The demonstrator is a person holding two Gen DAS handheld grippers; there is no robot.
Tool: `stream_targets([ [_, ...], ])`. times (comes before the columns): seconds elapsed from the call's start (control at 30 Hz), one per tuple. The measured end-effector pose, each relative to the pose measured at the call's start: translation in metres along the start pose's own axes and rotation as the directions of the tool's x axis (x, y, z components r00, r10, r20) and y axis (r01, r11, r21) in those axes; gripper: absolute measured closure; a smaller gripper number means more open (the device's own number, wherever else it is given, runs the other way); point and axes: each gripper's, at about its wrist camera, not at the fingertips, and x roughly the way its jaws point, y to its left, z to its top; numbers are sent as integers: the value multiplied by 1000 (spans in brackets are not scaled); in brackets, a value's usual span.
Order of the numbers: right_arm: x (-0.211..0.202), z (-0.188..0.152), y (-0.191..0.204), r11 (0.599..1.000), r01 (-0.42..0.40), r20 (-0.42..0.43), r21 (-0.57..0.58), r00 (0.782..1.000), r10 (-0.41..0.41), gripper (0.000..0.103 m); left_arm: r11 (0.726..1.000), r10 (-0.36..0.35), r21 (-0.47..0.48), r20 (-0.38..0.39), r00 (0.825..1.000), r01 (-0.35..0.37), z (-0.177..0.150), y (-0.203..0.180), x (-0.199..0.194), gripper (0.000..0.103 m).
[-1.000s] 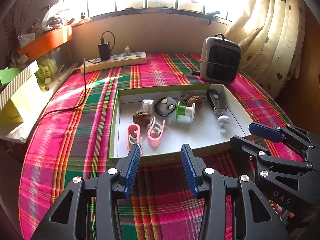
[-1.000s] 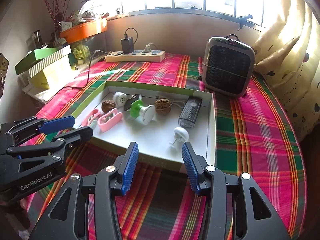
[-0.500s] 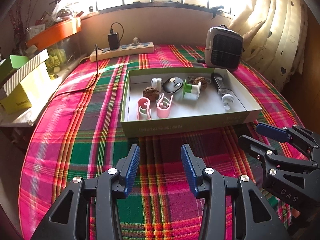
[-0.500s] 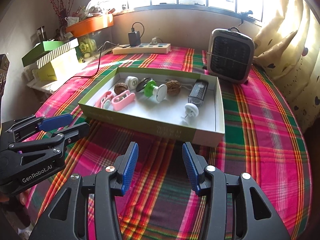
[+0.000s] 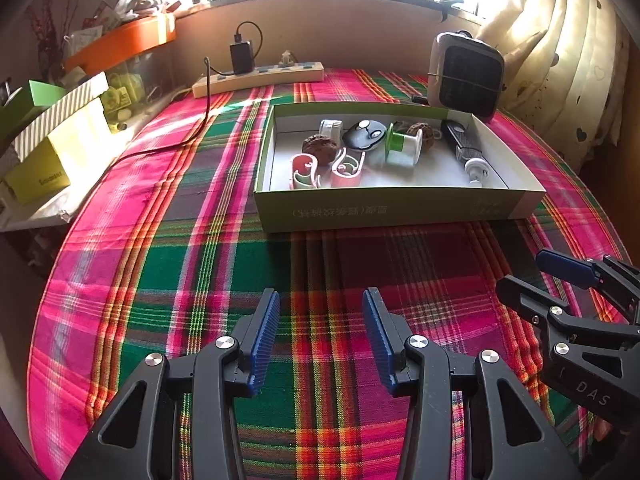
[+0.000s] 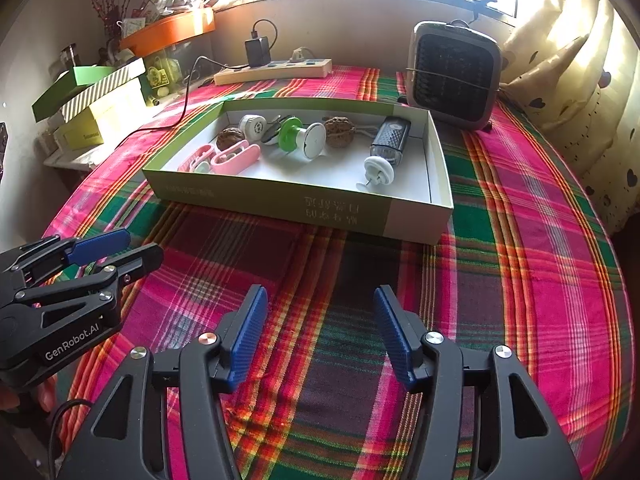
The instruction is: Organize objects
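Green-sided cardboard box (image 6: 276, 200) sits on the plaid tablecloth (image 6: 520, 264), holding two pink clips (image 6: 236, 158), two walnuts (image 6: 339, 132), a green-and-white spool (image 6: 302, 138), a white suction hook (image 6: 378, 170) and a dark grater-like gadget (image 6: 390, 140). Behind the box stand a small heater (image 6: 456, 76) and a power strip (image 6: 276, 70). In front of the box, the left gripper (image 5: 318, 334) and right gripper (image 6: 320, 336) hover wide apart-jawed, holding nothing.

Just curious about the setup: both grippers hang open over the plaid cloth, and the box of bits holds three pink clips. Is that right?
Not quite: the box holds two pink clips, as the left wrist view shows. Both the left gripper and right gripper are open over the cloth.
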Motion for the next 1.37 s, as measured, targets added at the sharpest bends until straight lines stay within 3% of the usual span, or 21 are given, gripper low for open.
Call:
stream_targets([
  [0.53,4,-5,-2,998,56,-26,21,998,-56,42,1000,1,-13,-3,1000,-1,-3,-4,5,56],
  [0.7,5,-5,-1,998,54,-30,19,998,-53,38,1000,2,-12,-4,1000,-2,-3,-4,5,55],
  [1.37,5,-5,-1,998,54,-30,19,998,-53,37,1000,3,-12,-5,1000,-3,-3,-4,4,55],
])
